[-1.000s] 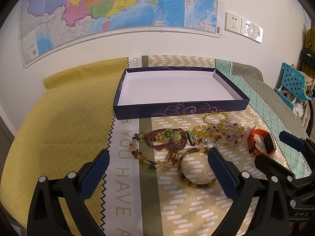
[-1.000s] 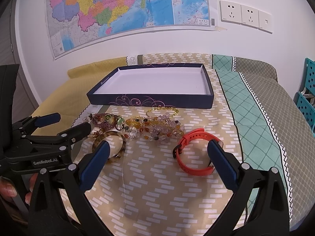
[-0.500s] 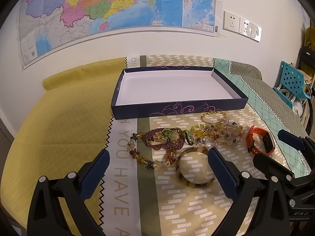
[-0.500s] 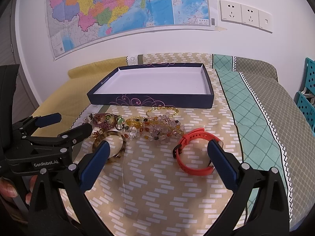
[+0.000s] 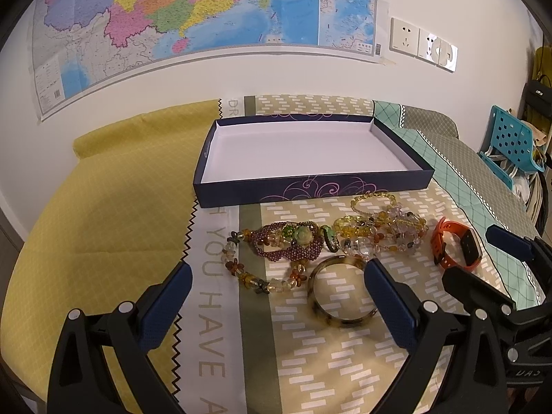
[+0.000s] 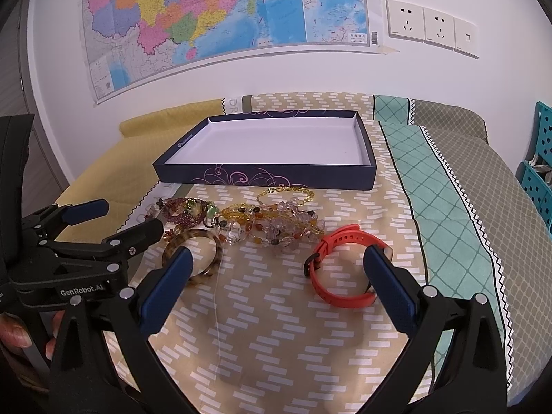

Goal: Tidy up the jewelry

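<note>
Home room, wall map (image 6: 220, 24), wall sockets (image 6: 431, 27), patchwork tablecloth (image 6: 448, 186)

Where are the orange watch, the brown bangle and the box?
Watch (image 6: 339, 298): right wrist view, on the lower strap.
Bangle (image 5: 341, 320): left wrist view, on the near rim.
Box (image 6: 262, 177): right wrist view, on the front wall.

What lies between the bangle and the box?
In the left wrist view, the purple beaded bracelet lies on the cloth between the bangle and the box; beyond it, bare cloth.
</note>
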The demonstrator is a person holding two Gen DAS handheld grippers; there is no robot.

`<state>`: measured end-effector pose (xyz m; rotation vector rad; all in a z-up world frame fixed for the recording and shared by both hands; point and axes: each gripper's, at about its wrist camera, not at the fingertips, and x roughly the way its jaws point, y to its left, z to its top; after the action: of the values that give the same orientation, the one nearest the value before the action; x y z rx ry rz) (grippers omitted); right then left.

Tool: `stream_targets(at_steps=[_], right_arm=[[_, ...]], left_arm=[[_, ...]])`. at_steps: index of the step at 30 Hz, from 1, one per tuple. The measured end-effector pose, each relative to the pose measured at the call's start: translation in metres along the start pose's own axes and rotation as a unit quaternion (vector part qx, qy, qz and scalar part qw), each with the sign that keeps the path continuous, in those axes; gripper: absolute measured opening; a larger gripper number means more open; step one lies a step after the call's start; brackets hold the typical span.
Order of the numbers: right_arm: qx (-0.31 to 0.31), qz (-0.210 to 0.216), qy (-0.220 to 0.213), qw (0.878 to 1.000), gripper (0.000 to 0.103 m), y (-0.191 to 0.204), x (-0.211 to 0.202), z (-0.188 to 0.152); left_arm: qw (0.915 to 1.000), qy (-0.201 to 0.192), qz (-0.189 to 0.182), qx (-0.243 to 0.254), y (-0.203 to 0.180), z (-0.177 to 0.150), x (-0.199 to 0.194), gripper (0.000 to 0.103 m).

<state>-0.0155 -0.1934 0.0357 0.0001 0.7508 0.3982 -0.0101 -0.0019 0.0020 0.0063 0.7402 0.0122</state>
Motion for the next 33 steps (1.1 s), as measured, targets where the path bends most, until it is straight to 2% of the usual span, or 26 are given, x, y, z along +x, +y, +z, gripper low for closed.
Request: stream_targets(at_steps=[19,28,30,33], right_arm=[[-0.001,0.0,0.001,1.0,0.098,-0.003,0.0,0.001],[0.023,-0.039,0.012,0.999,0.098,-0.039,-0.002,0.0],[0.036,-0.034,0.021,0.999,0.097,-0.048,0.001,-0.001],[0.049,-0.03,0.035,0.998,0.09,-0.057,0.007,-0.003]], left_arm=[[0.9998,0.008,-0.014,0.008,-0.003,-0.002,0.004,0.096],[0.9986,0.023,-0.034,0.035,0.001,-0.007,0.012,0.096],[0.9979,0.031,-0.044,0.037,0.001,-0.009,0.015,0.093],[0.9954,0.042,-0.072,0.047,-0.003,-0.011,0.019,0.085]])
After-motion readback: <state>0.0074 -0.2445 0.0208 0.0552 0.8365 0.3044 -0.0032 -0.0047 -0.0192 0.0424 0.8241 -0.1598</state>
